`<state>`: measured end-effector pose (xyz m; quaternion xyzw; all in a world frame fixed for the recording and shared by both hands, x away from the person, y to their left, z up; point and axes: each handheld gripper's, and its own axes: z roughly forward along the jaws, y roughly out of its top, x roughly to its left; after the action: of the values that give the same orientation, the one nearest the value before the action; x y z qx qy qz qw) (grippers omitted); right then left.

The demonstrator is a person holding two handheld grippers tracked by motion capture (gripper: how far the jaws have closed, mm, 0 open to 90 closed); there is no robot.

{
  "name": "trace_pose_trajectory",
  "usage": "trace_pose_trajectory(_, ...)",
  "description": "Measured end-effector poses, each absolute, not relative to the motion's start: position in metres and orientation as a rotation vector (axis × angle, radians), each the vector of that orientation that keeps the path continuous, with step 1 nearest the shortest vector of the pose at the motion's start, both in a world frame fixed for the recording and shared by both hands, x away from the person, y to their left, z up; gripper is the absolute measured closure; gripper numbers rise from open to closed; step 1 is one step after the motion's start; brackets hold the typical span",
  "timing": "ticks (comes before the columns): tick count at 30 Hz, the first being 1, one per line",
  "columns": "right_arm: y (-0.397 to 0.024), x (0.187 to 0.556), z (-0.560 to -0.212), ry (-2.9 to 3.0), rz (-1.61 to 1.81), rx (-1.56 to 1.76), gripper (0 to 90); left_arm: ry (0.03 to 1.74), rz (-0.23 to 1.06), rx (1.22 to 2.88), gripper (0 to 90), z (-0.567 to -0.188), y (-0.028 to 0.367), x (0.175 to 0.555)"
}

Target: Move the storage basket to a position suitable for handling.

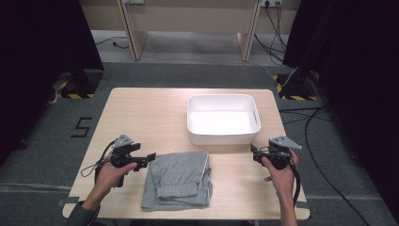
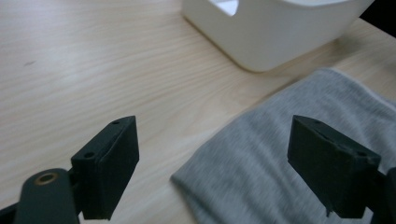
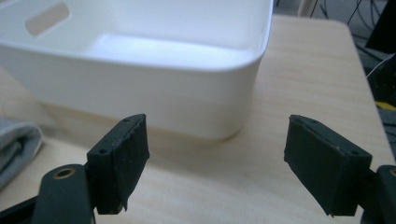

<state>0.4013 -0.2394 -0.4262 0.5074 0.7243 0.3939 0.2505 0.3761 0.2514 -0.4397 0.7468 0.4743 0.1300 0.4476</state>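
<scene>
A folded grey garment (image 1: 178,179) lies on the wooden table (image 1: 141,113) near its front edge. Behind it stands an empty white plastic bin (image 1: 221,138). My left gripper (image 1: 149,157) hovers just left of the garment's far left corner, jaws open and nothing between them. In the left gripper view, the gripper (image 2: 224,168) looks over the grey garment (image 2: 280,158) toward the bin (image 2: 271,42). My right gripper (image 1: 254,151) is held to the right of the bin's front right corner, open and empty. In the right gripper view, the gripper (image 3: 229,168) faces the bin's wall (image 3: 140,88), with the garment's edge (image 3: 16,144) at far left.
Bare tabletop lies left of the bin and on both sides of the garment. Around the table are grey carpet, cables (image 1: 324,141) on the floor to the right, and dark curtains at both sides.
</scene>
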Motion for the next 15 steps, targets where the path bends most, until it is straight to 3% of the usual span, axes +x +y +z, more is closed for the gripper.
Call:
trace_pose_trajectory(5, -0.233, 0.416, -0.407, 1.945, 1.081, 1.355, 23.0, 1.120, 0.237, 1.860, 17.2, -0.427, 0.223, 0.397)
trace_pose_trajectory(15, -0.225, 0.469, -0.402, 1.979, 1.012, 1.413, 26.1, 1.094, 0.238, 1.887, 23.1, -0.407, 0.167, 0.450)
